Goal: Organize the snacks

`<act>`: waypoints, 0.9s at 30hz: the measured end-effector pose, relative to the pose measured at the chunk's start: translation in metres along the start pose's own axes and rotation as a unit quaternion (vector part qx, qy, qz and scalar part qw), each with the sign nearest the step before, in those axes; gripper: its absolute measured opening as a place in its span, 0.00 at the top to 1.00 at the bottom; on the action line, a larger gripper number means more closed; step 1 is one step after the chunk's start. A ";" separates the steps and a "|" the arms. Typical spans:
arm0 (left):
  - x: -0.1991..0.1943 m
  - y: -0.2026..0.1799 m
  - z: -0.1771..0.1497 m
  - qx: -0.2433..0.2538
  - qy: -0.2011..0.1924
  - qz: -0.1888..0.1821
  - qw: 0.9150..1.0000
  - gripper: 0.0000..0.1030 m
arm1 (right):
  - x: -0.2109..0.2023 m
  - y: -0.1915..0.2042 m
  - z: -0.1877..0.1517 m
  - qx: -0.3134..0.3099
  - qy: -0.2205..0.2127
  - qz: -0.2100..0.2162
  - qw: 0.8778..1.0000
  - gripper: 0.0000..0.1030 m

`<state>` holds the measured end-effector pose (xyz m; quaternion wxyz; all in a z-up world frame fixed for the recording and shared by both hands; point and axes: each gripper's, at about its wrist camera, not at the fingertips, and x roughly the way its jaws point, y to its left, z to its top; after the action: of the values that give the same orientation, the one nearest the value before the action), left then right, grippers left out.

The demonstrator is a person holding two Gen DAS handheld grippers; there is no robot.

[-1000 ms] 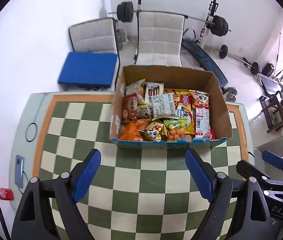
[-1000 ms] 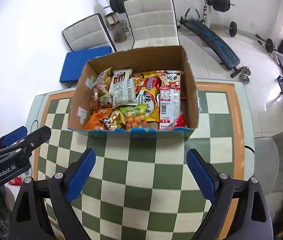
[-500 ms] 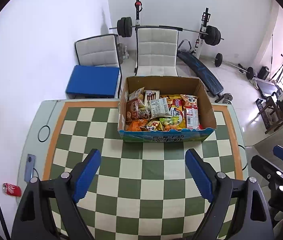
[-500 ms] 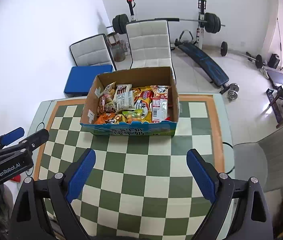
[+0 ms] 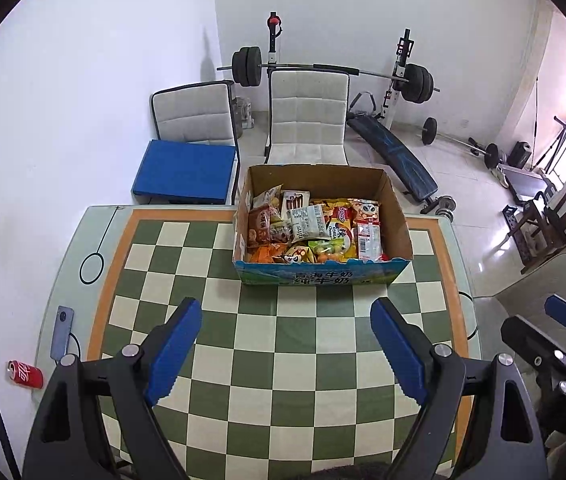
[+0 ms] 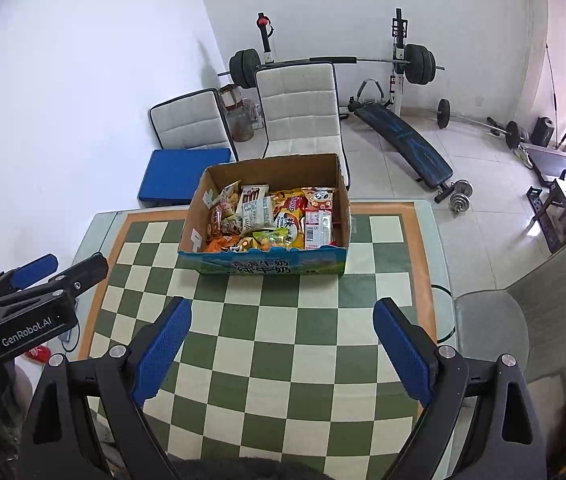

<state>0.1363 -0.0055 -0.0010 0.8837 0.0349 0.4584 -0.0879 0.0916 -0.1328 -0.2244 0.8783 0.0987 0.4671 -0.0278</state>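
Note:
An open cardboard box (image 5: 398,216) stands at the far middle of the green-and-cream checkered table (image 5: 267,360). It is full of mixed snack packets (image 5: 315,230), orange, yellow, white and red. The box also shows in the right wrist view (image 6: 195,216) with its snack packets (image 6: 271,220). My left gripper (image 5: 283,344) is open and empty, high above the table's near half. My right gripper (image 6: 281,344) is open and empty, beside the left one. Each gripper's body shows at the edge of the other's view.
A phone (image 5: 61,332) on a cable lies at the table's left edge. A red soda can (image 5: 25,374) lies on the floor left of the table. Two white chairs (image 5: 307,116) and a blue pad (image 5: 187,172) stand behind the table. A grey chair (image 6: 523,312) stands at right.
Both grippers have pulled back and up from the box, which now looks smaller and farther. Both stay open and empty. The box and its snacks have not moved.

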 end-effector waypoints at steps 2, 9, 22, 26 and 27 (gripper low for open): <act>-0.001 0.000 0.000 0.000 0.000 0.000 1.000 0.16 | -0.001 0.000 0.000 0.000 -0.002 -0.002 1.000 0.08; -0.001 -0.004 0.003 0.002 -0.013 0.007 1.000 0.16 | 0.001 0.002 0.009 0.000 -0.020 -0.017 1.000 0.06; 0.039 -0.004 0.033 0.001 -0.011 0.022 1.000 0.16 | 0.033 -0.003 0.039 0.012 -0.040 -0.043 0.998 0.05; 0.051 -0.005 0.039 0.002 -0.009 0.026 1.000 0.16 | 0.050 -0.004 0.047 0.012 -0.035 -0.045 0.998 0.05; 0.054 -0.005 0.040 0.003 -0.008 0.028 1.000 0.16 | 0.053 -0.005 0.048 0.013 -0.033 -0.044 0.998 0.05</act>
<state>0.1975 -0.0224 -0.0220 0.8894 0.0494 0.4497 -0.0649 0.1605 -0.1447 -0.2429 0.8899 0.0880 0.4412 -0.0758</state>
